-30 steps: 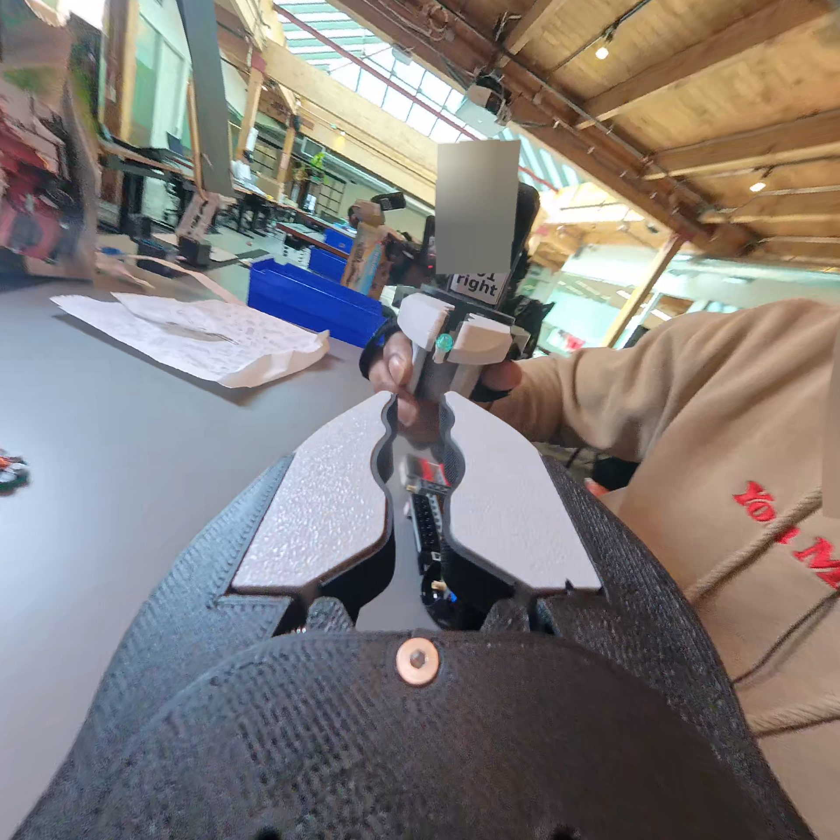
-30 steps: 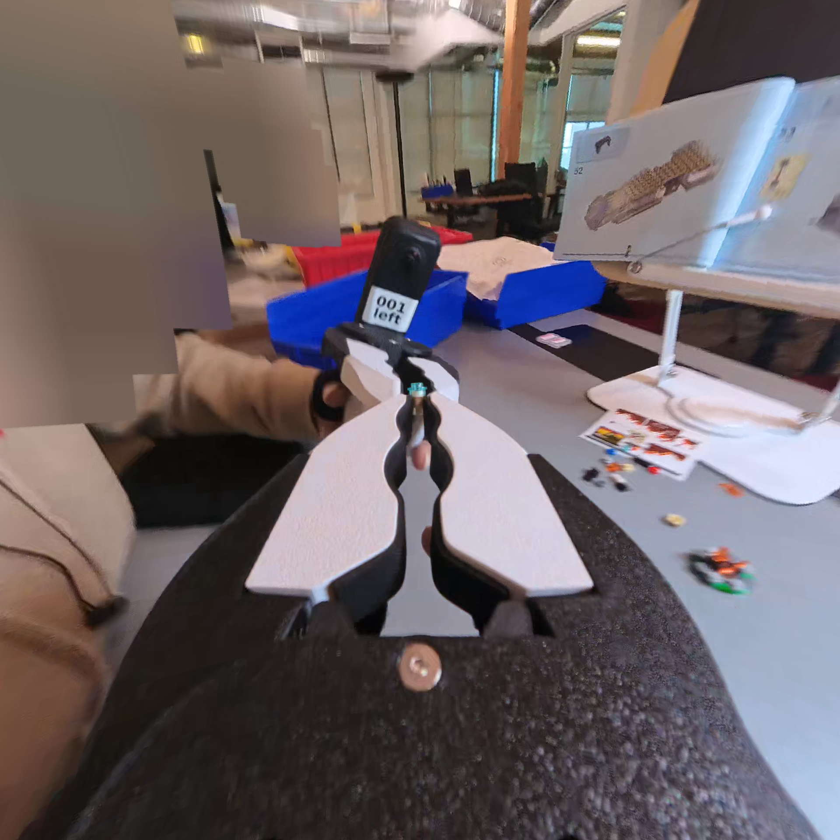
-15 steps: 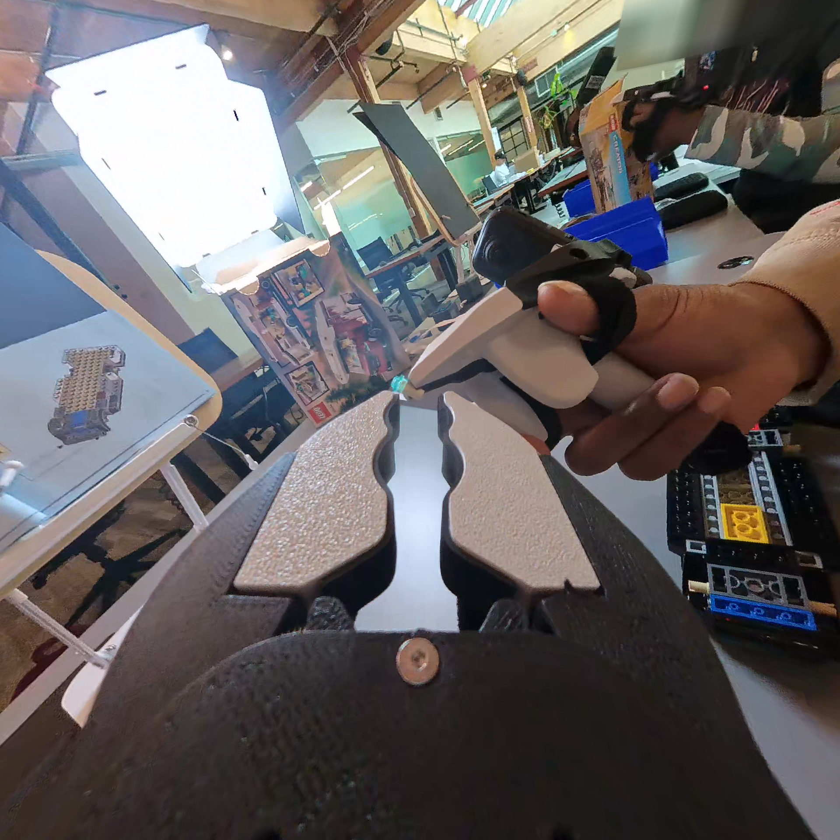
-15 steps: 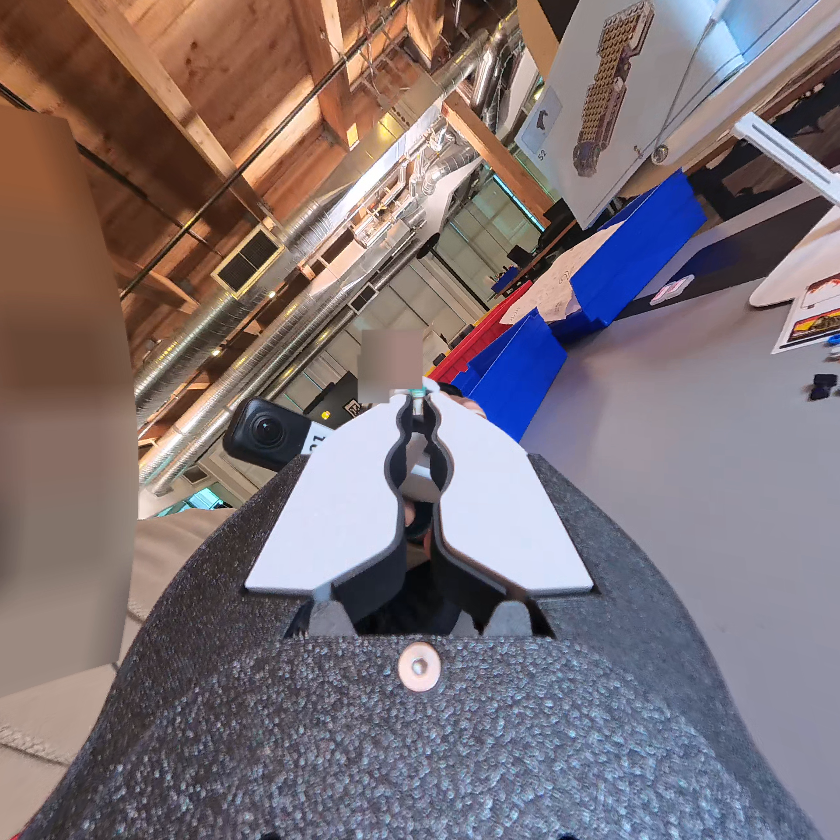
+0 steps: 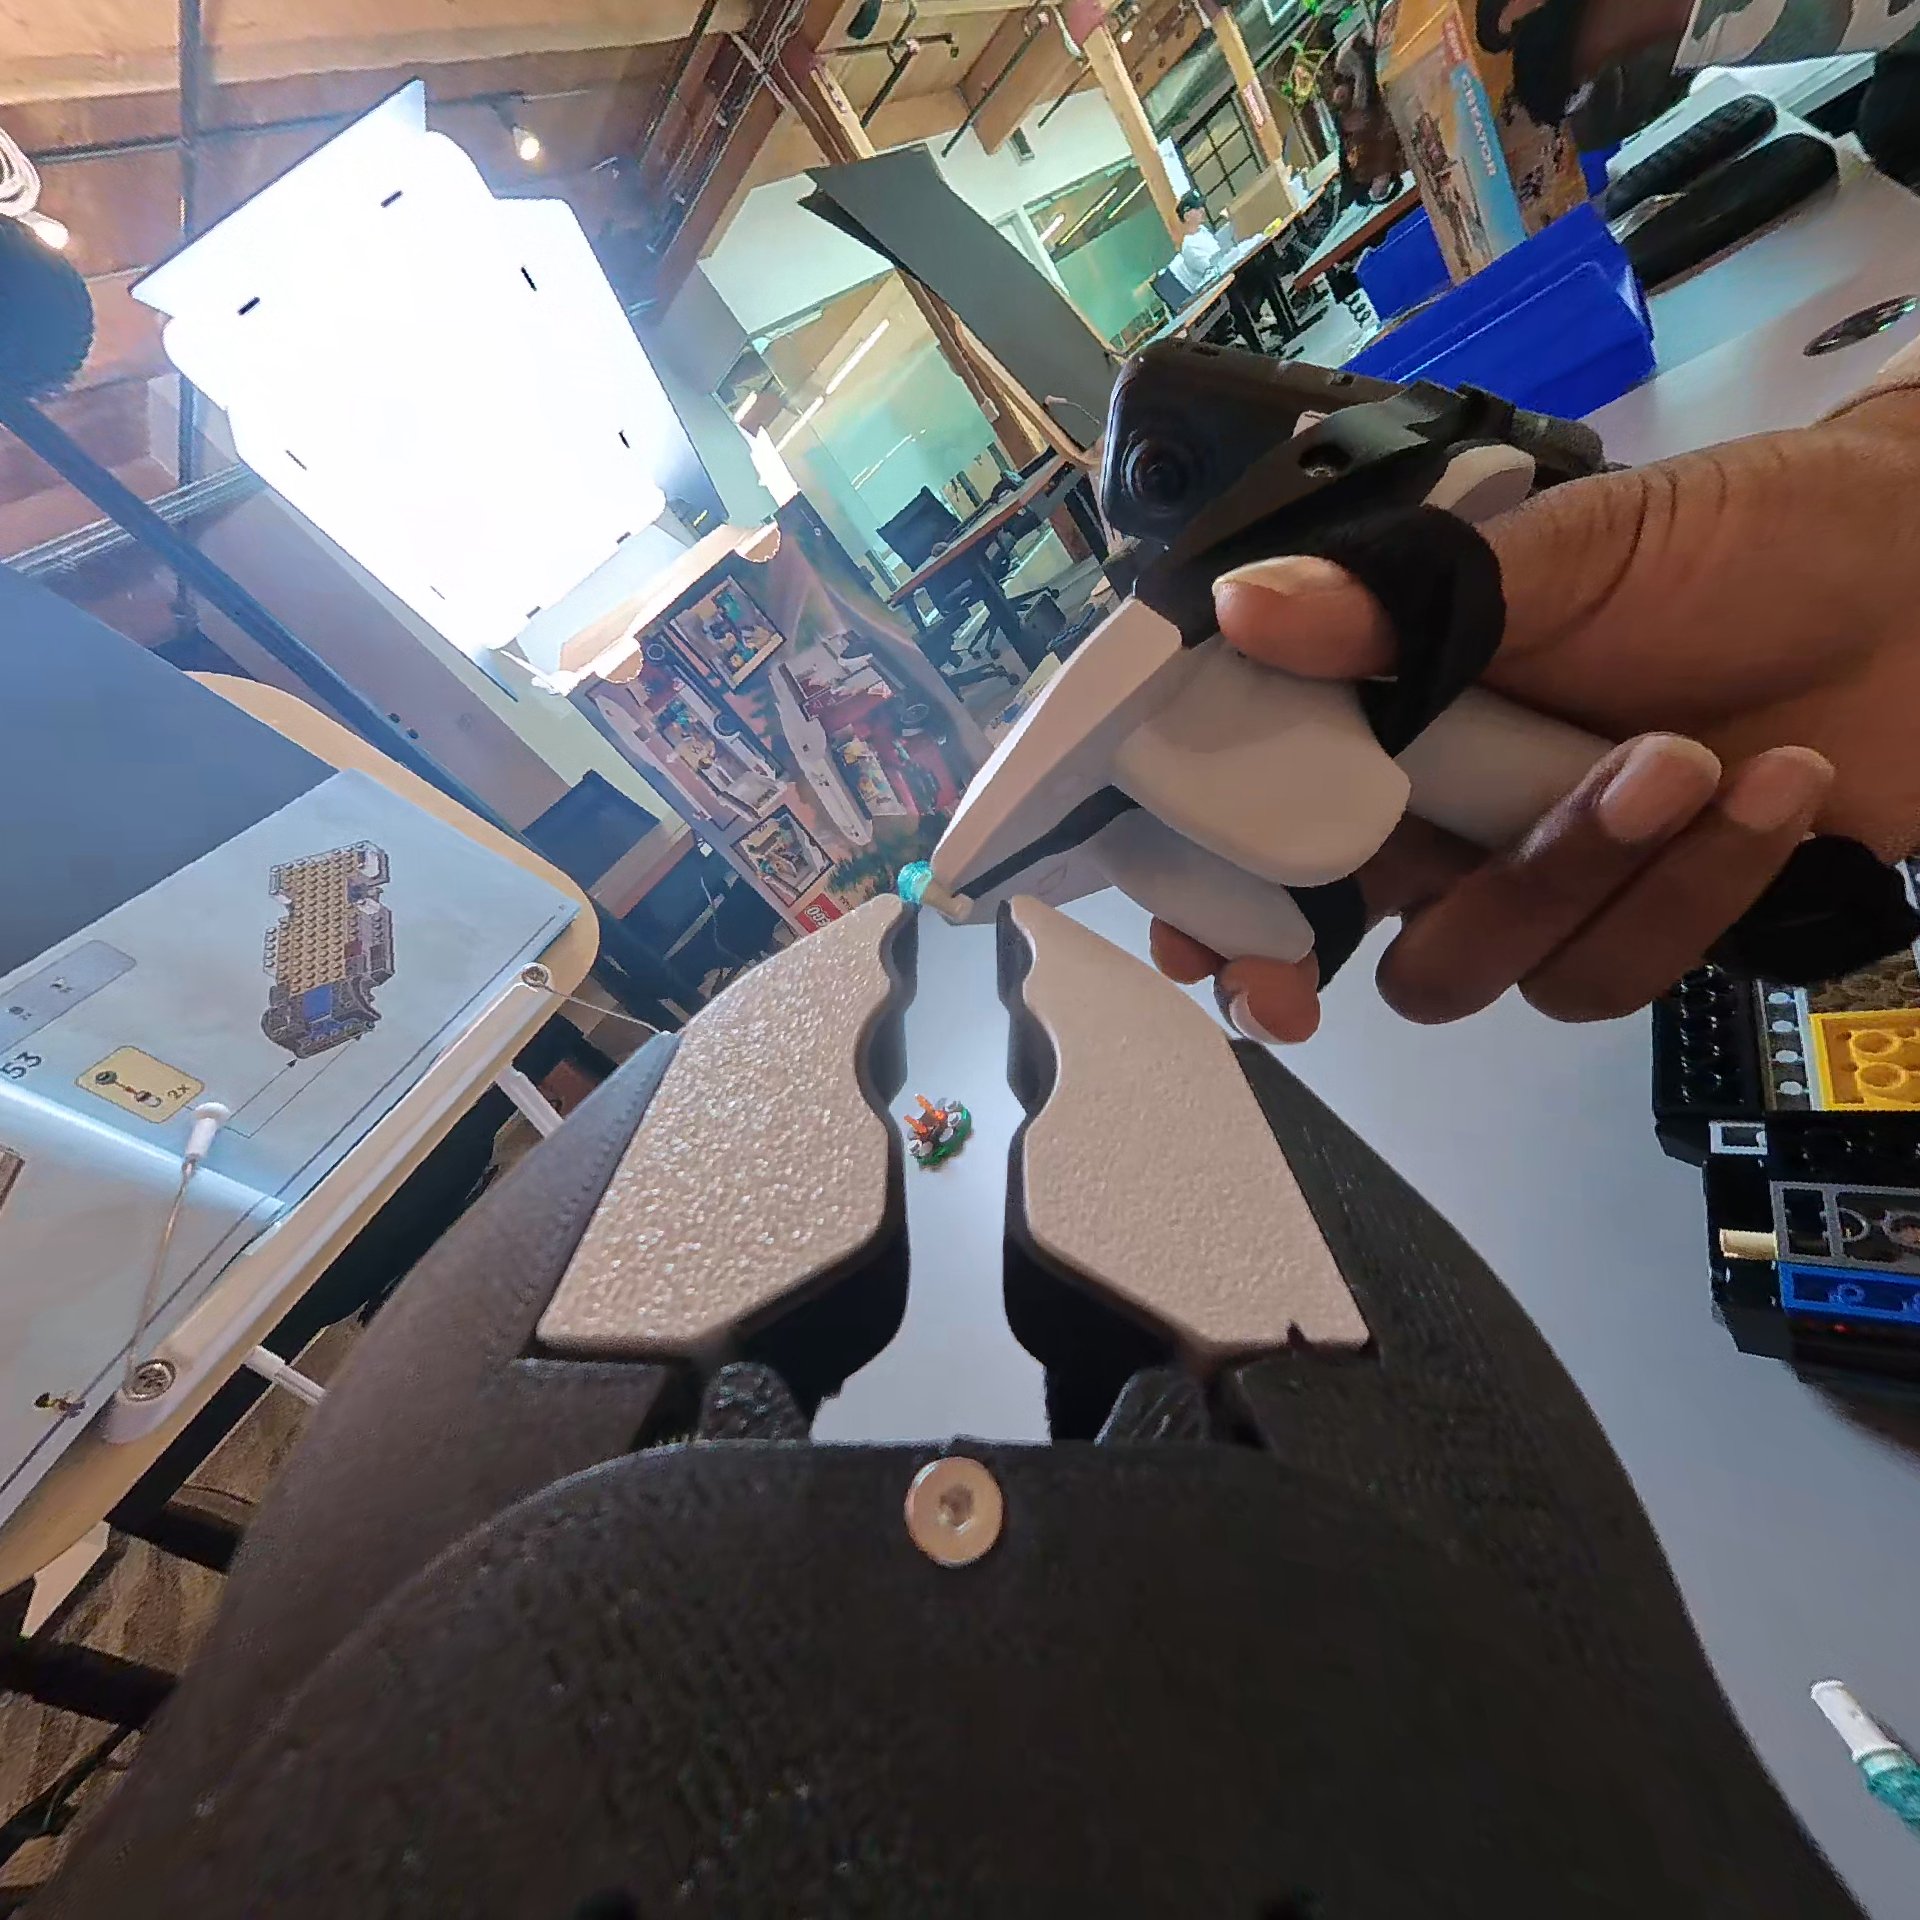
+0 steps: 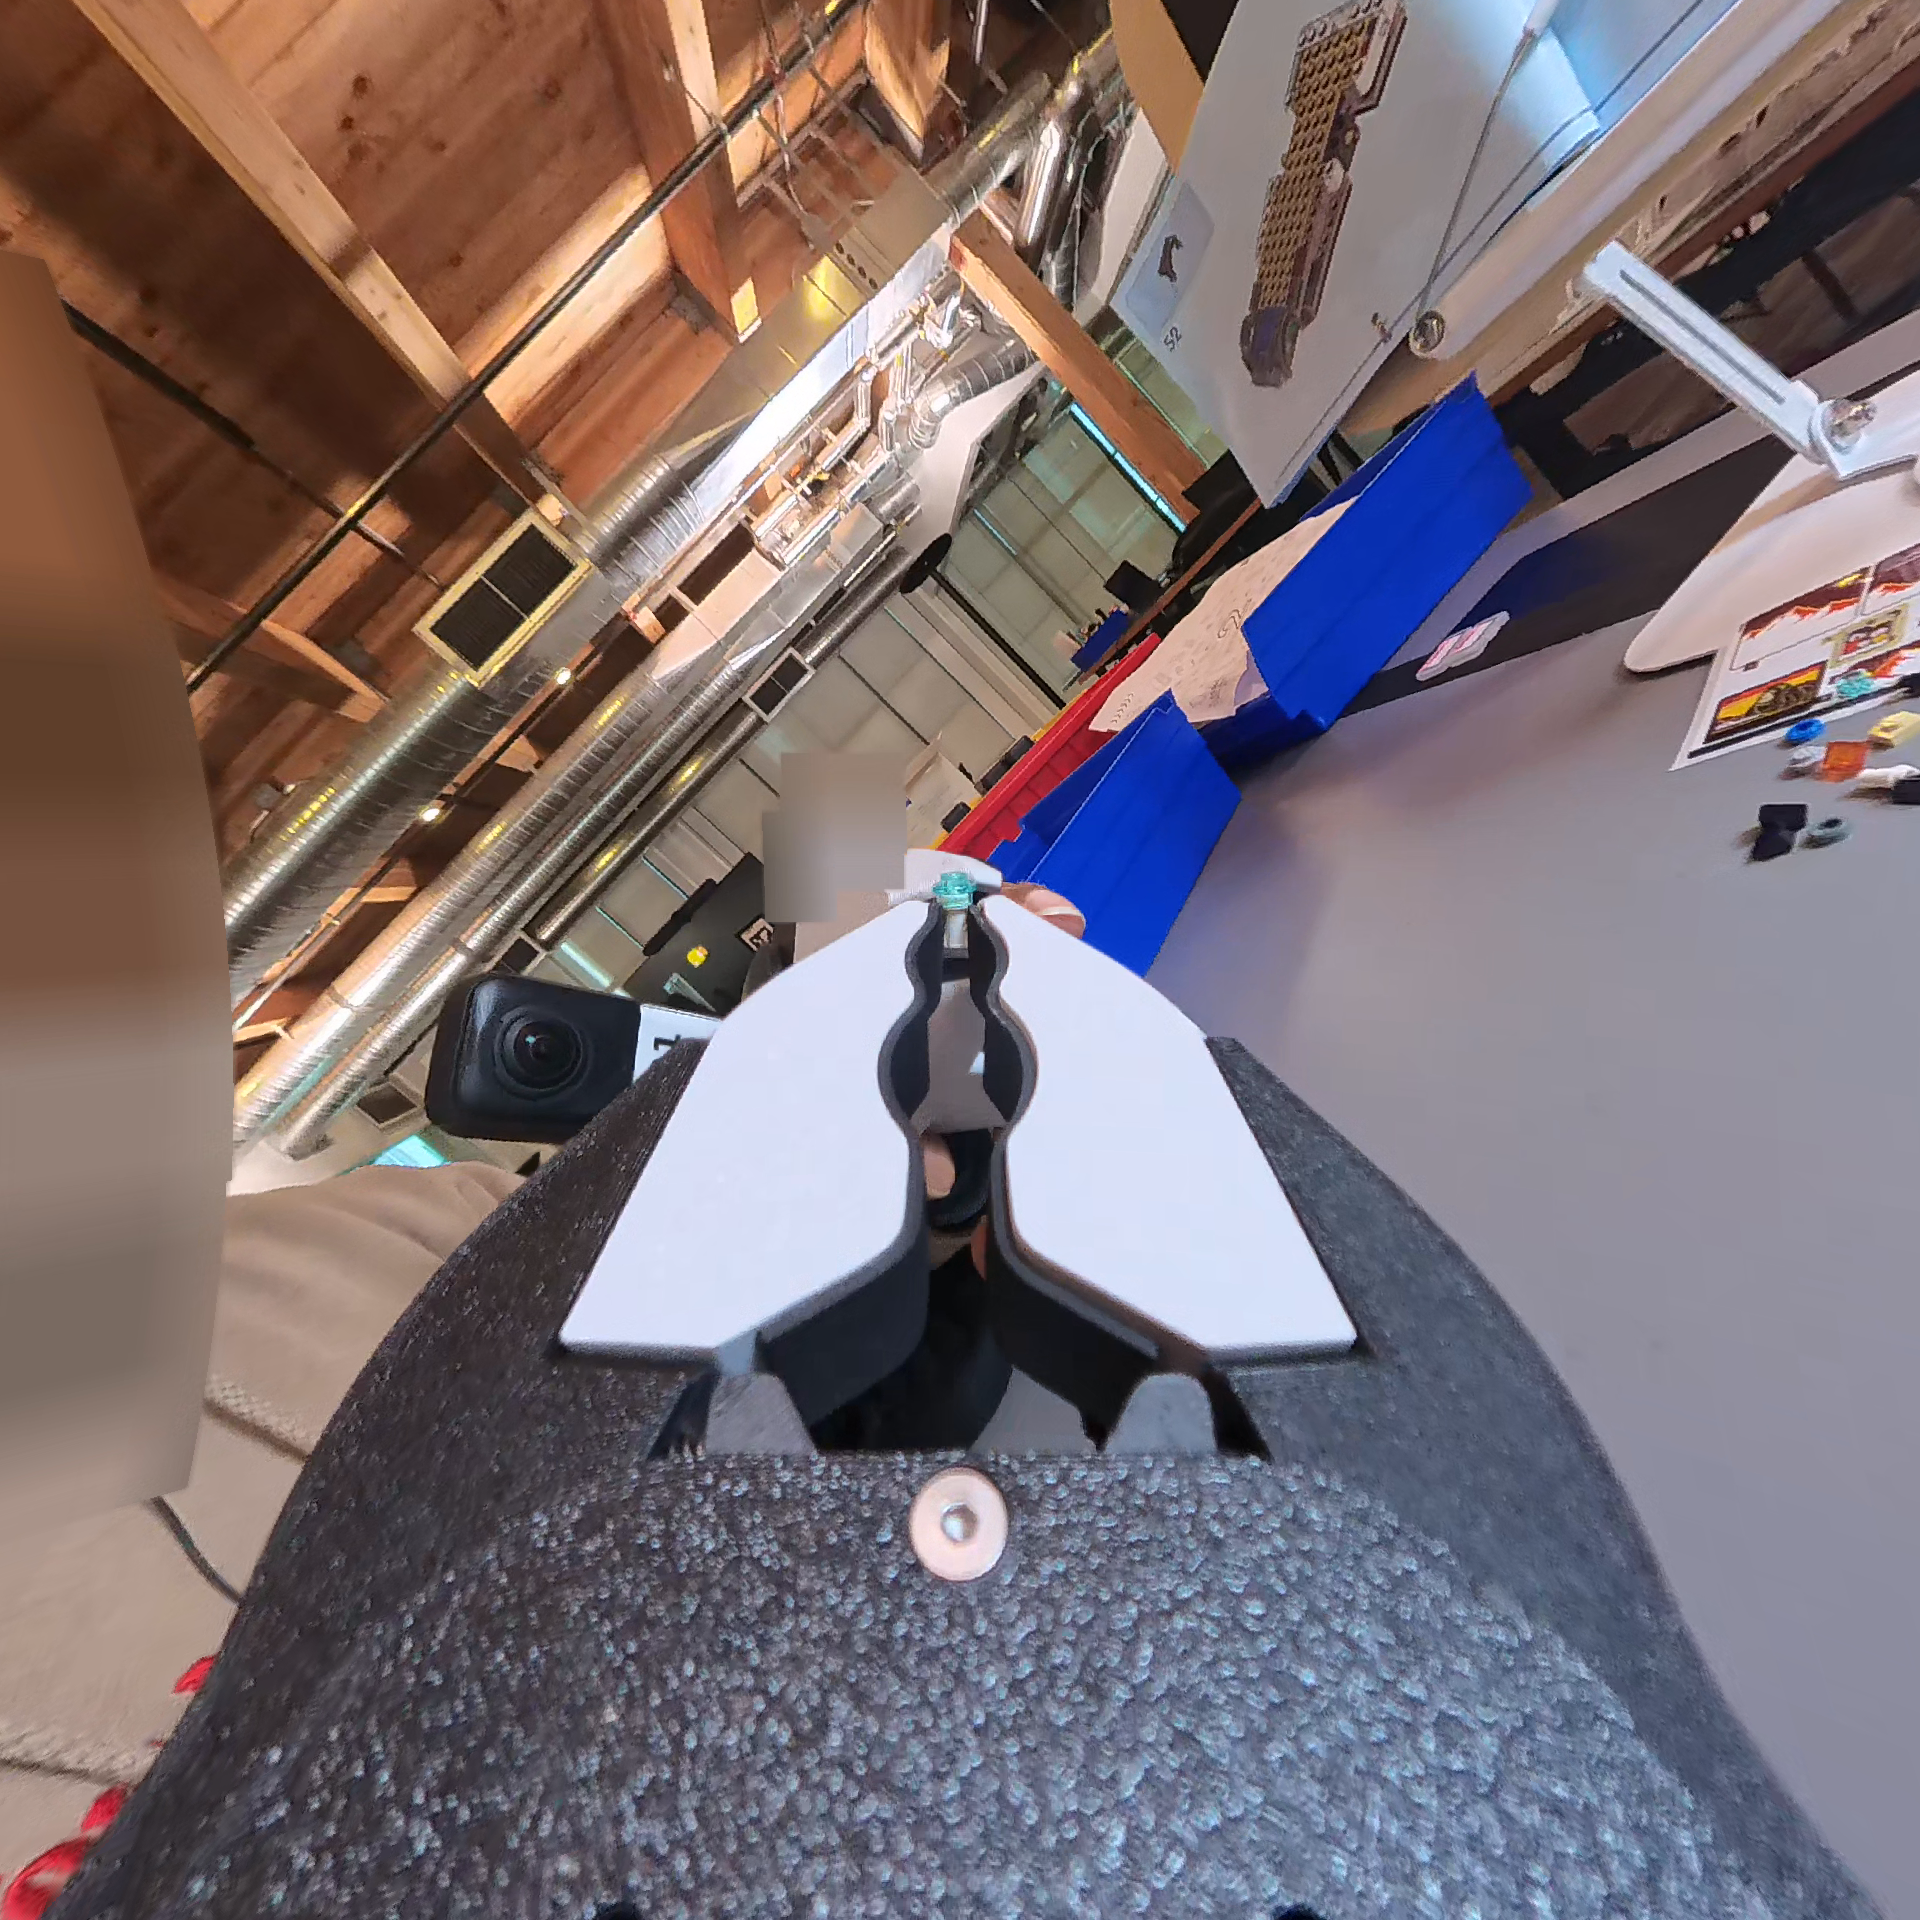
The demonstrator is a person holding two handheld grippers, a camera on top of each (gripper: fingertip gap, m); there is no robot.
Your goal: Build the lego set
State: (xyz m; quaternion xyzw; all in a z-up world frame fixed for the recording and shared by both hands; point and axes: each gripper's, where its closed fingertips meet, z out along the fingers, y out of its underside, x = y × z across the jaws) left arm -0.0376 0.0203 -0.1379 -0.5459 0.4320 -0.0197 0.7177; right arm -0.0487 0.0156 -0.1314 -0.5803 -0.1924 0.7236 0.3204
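Observation:
My right gripper (image 6: 954,916) is shut on a small pale pin with a clear teal stud (image 6: 953,886) on its front end. The left wrist view shows the right gripper (image 5: 951,899) coming in from the right in a person's hand (image 5: 1621,748). The teal stud (image 5: 914,881) sits right at the tip of one of my left gripper's fingers (image 5: 883,925); I cannot tell if they touch. My left gripper (image 5: 956,920) is open with nothing between its pads. Through the gap I see a small green and orange piece (image 5: 938,1127) on the grey table (image 5: 1455,1195).
An open instruction booklet (image 5: 260,997) stands on a holder at the left. A black brick model (image 5: 1818,1143) lies at the right, and another teal-tipped pin (image 5: 1870,1766) in front of it. Blue bins (image 6: 1143,831) and loose small pieces (image 6: 1849,748) lie on the table. Less than 4 cm separates the two grippers' tips.
A second ago the grippers faced each other level over the table. Both have since tilted, and the right one now comes in from the right. The pin has stayed in the right grasp throughout.

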